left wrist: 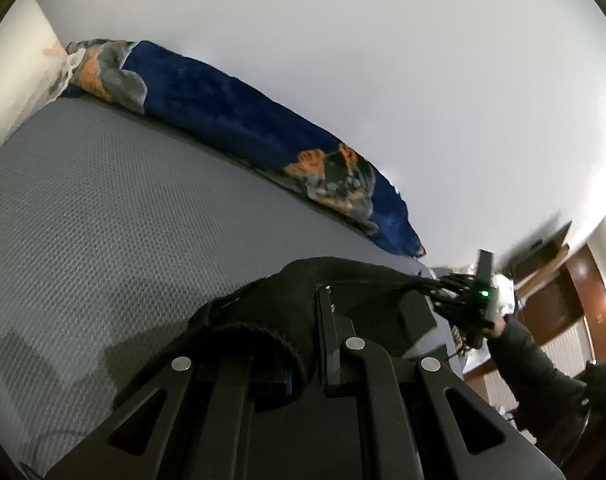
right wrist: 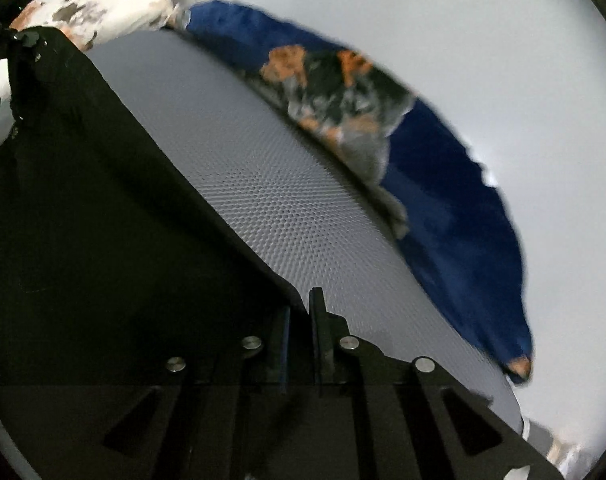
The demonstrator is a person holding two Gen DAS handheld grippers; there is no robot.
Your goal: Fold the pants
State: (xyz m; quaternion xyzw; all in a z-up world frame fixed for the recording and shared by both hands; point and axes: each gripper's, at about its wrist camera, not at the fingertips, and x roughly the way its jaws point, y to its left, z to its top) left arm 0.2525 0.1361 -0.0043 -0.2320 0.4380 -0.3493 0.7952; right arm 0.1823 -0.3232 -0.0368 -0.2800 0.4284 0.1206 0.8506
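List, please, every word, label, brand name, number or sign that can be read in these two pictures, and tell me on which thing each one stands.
None: no readable text in either view.
Black pants: plain fabric, no label showing.
Blue blanket: orange and grey pattern only, no letters.
Grey mattress: dotted texture, no print.
Flowered pillow: pattern only.
Right claw: a green light glows behind it, no marking legible.

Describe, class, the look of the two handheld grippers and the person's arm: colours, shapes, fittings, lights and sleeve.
The left gripper and right gripper are matte black, with angular linkage bars, triangular cut-outs and round silver pivot pins. Seen from the left wrist, the right unit shows a small green light. The person's arm wears a dark sleeve.
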